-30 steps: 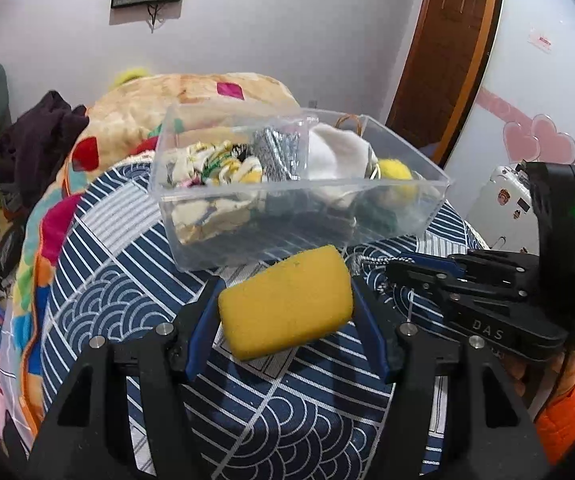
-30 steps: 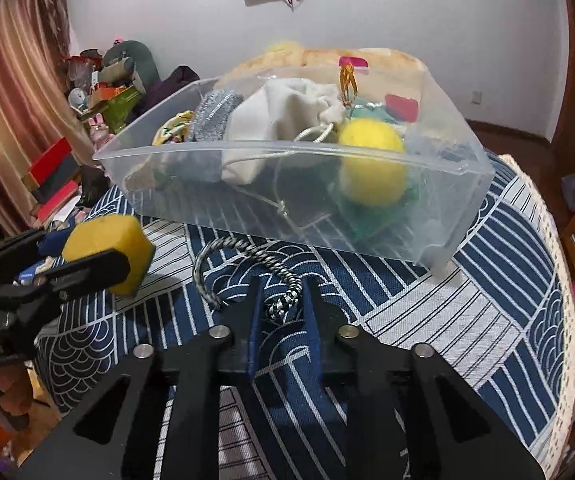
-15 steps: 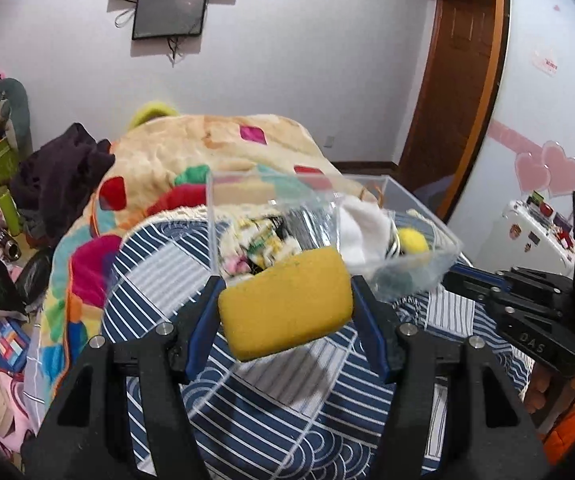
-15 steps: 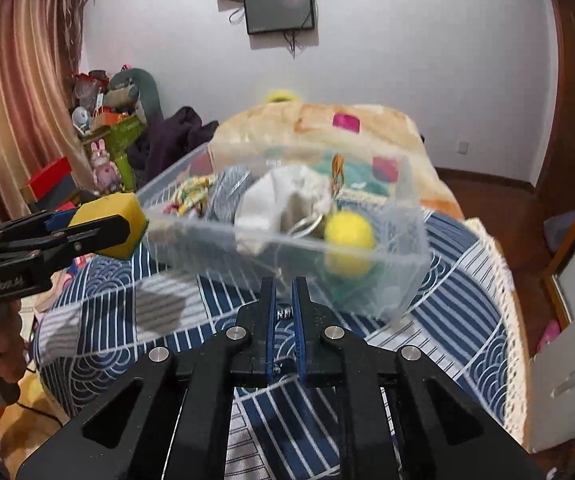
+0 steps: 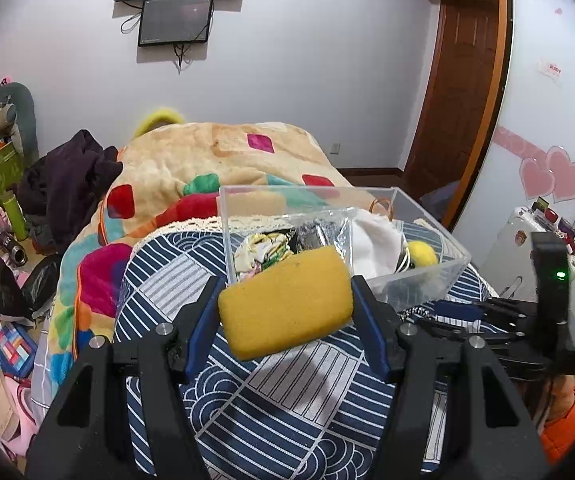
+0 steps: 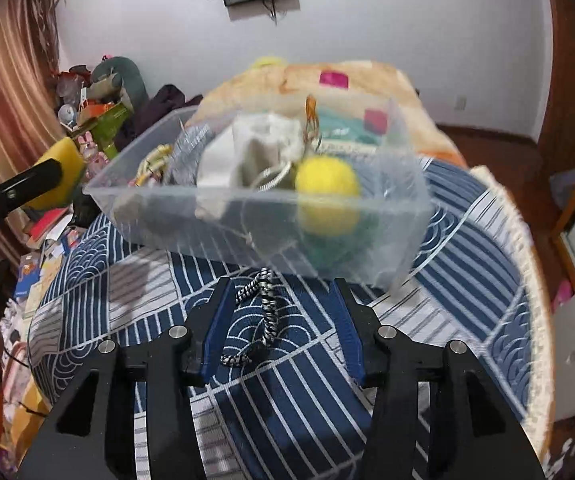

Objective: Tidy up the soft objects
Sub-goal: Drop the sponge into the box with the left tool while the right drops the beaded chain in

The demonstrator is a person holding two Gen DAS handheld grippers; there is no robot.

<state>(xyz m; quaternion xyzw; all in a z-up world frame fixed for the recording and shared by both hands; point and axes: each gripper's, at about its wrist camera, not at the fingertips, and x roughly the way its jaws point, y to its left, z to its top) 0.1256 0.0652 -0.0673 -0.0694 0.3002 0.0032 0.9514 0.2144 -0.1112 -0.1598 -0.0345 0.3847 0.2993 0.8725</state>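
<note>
Whereas half a second ago the right gripper (image 6: 281, 322) was pinched shut, its jaws now stand wide around the braided cord (image 6: 261, 312) before the clear bin (image 6: 247, 208); the left gripper (image 5: 285, 312) still clamps the yellow sponge (image 5: 287, 304) beside that bin.

Changes noted against the earlier pictures. The right tongs (image 6: 281, 316), shut on the braided cord (image 6: 261, 312) 1 second ago and half a second ago, now stand with jaws wide apart; the cord lies loose on the bench (image 6: 467, 240) between them, just in front of the clear bin (image 6: 255, 216). The left tongs (image 5: 285, 304) with the yellow sponge (image 5: 287, 300) have risen: from the left wrist view the sponge, formerly in front of the bin's near wall, now overlaps its near rim.
</note>
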